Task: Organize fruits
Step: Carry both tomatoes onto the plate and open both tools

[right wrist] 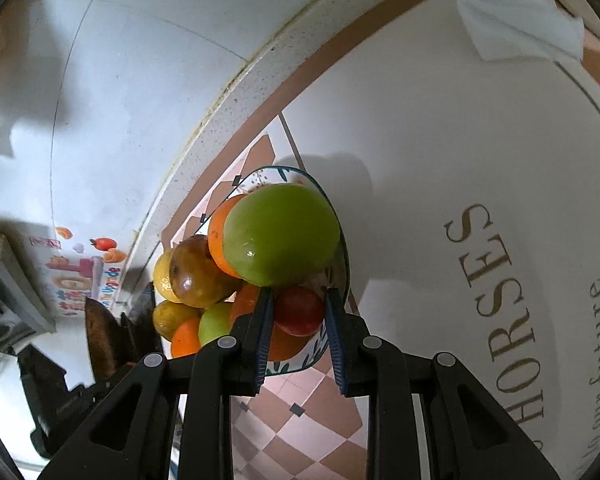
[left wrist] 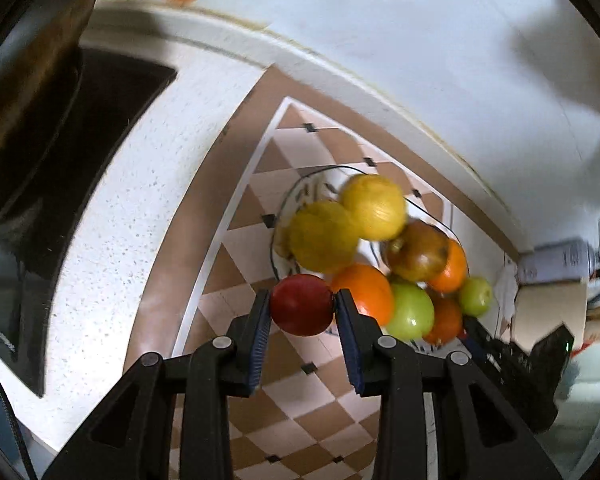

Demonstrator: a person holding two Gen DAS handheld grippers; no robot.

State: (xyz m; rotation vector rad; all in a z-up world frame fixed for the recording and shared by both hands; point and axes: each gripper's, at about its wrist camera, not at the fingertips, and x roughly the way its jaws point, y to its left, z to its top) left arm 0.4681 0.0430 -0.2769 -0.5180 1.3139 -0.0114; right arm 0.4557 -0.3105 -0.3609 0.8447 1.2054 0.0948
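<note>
My left gripper (left wrist: 302,304) is shut on a red apple (left wrist: 302,305), held at the near edge of a patterned plate (left wrist: 300,192) piled with fruit: two lemons (left wrist: 374,206), oranges (left wrist: 364,292), green apples (left wrist: 410,312) and a brownish fruit (left wrist: 418,250). In the right wrist view my right gripper (right wrist: 299,304) is shut on another red apple (right wrist: 300,310) at the plate's (right wrist: 340,276) near side, under a large green apple (right wrist: 282,234). An orange (right wrist: 218,236), a brownish fruit (right wrist: 196,272) and lemons (right wrist: 164,274) lie behind.
The plate stands on a checkered brown and cream mat (left wrist: 300,396) on a speckled white counter (left wrist: 132,184), close to the white wall (left wrist: 420,40). A dark sink (left wrist: 80,128) lies to the left. A white lettered mat (right wrist: 480,200) and a tissue (right wrist: 520,28) lie to the right.
</note>
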